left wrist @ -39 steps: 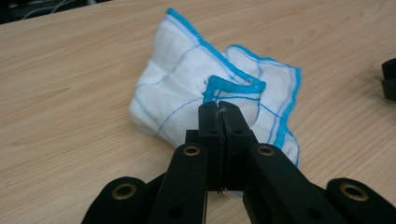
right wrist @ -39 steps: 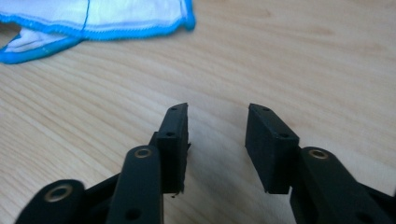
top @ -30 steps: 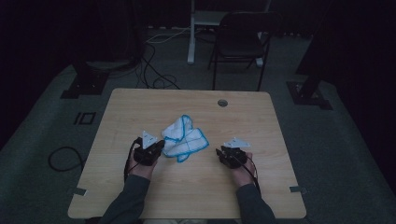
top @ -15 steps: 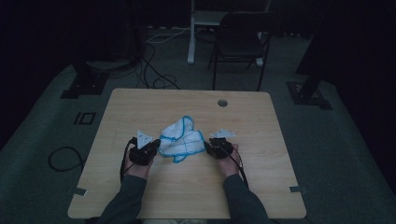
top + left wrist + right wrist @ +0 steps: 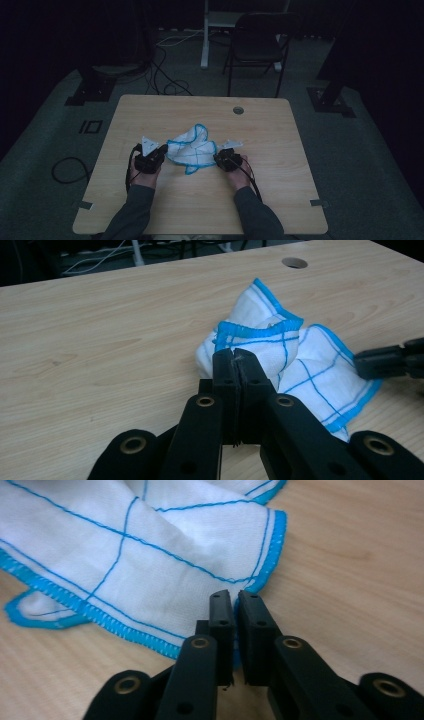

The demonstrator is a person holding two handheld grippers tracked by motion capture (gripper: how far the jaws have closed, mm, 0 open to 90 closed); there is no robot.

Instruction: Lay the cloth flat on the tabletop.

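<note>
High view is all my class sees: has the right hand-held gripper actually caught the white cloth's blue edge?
Observer: Yes. The right gripper view shows the right hand-held gripper shut on the cloth at a corner of its blue-stitched hem.
Operator: And the left one?
Observer: The left gripper view shows the left hand-held gripper shut as well, its tips pinching a bunched fold.
Operator: Is the fabric plain?
Observer: No, thin blue grid lines cross the white weave.
</note>
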